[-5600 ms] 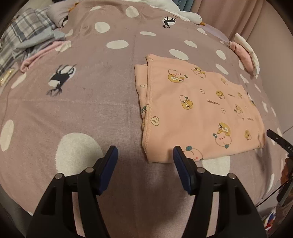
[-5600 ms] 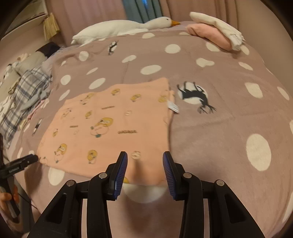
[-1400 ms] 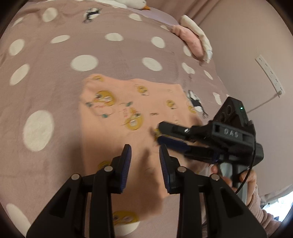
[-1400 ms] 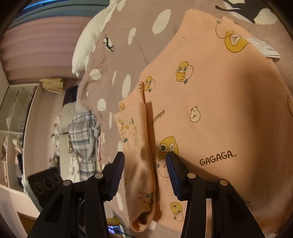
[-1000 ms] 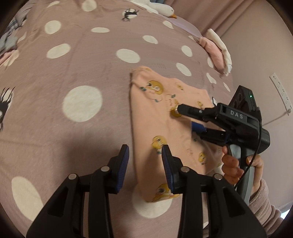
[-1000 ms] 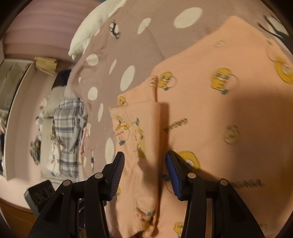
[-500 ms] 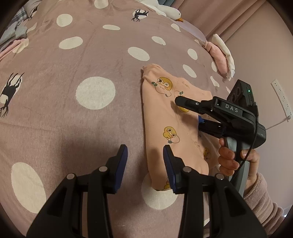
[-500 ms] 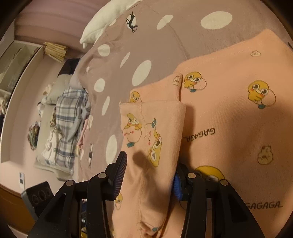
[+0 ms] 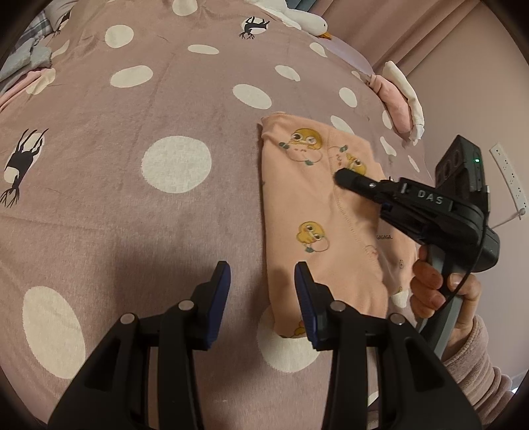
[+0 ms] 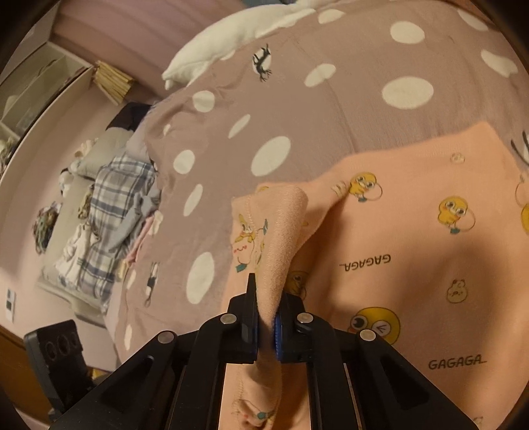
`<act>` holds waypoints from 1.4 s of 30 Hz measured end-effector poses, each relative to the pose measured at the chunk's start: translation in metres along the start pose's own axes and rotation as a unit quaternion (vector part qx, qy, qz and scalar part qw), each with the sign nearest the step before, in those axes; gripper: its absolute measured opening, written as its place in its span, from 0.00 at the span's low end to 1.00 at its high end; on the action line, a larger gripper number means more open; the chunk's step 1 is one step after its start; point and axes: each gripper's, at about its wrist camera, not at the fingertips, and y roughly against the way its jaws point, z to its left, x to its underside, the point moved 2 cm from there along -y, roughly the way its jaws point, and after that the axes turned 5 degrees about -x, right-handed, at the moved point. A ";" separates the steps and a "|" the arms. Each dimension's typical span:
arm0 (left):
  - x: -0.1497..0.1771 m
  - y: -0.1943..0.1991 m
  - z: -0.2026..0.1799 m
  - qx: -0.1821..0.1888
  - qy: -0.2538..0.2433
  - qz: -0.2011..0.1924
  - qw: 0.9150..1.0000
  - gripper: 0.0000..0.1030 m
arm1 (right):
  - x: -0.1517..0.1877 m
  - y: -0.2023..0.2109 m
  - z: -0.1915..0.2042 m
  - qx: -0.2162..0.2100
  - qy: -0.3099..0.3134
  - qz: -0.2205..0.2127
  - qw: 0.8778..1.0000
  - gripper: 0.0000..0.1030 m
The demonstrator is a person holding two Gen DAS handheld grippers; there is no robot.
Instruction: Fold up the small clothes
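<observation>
A peach garment (image 9: 304,205) printed with yellow ducks lies partly folded on the bed, right of centre in the left wrist view. My right gripper (image 10: 266,317) is shut on a raised fold of its near edge; the cloth (image 10: 413,231) stands up between the pads and drapes back down to the bed. From the left wrist view, the right gripper (image 9: 350,180) reaches over the garment, held by a hand in a pink sleeve. My left gripper (image 9: 261,274) hangs open just left of the garment's left edge, with nothing between its fingers.
The bedspread (image 9: 132,165) is mauve with white dots and small black figures. A white goose plush (image 9: 297,20) and folded pink and white clothes (image 9: 400,99) lie at the far side. A plaid clothes pile (image 10: 112,205) sits at the bed's left. A socket strip (image 9: 509,175) is on the wall.
The right gripper's jaws went from open around the folded edge to shut on it, and it rose a little, pulling the fold up. The left gripper stayed about where it was.
</observation>
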 end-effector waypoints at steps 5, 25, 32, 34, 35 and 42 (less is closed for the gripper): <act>0.000 0.001 0.000 0.002 0.000 0.000 1.000 0.38 | -0.005 0.016 0.001 0.010 0.011 -0.015 1.000 0.08; -0.014 -0.034 -0.095 0.036 -0.114 0.024 0.992 0.38 | -0.023 0.077 -0.069 0.110 -0.027 -0.058 0.992 0.08; -0.016 -0.050 -0.128 0.055 -0.149 0.030 0.987 0.38 | -0.037 0.082 -0.063 0.119 0.000 -0.069 0.990 0.08; -0.014 -0.058 -0.134 0.054 -0.158 0.035 0.985 0.38 | -0.035 0.075 -0.076 0.126 -0.017 -0.053 0.990 0.08; -0.014 -0.062 -0.135 0.052 -0.161 0.038 0.985 0.39 | -0.035 0.075 -0.076 0.126 -0.017 -0.053 0.990 0.08; -0.010 -0.080 -0.131 0.038 -0.175 0.057 0.982 0.39 | -0.032 0.077 -0.095 0.053 -0.066 -0.050 0.995 0.08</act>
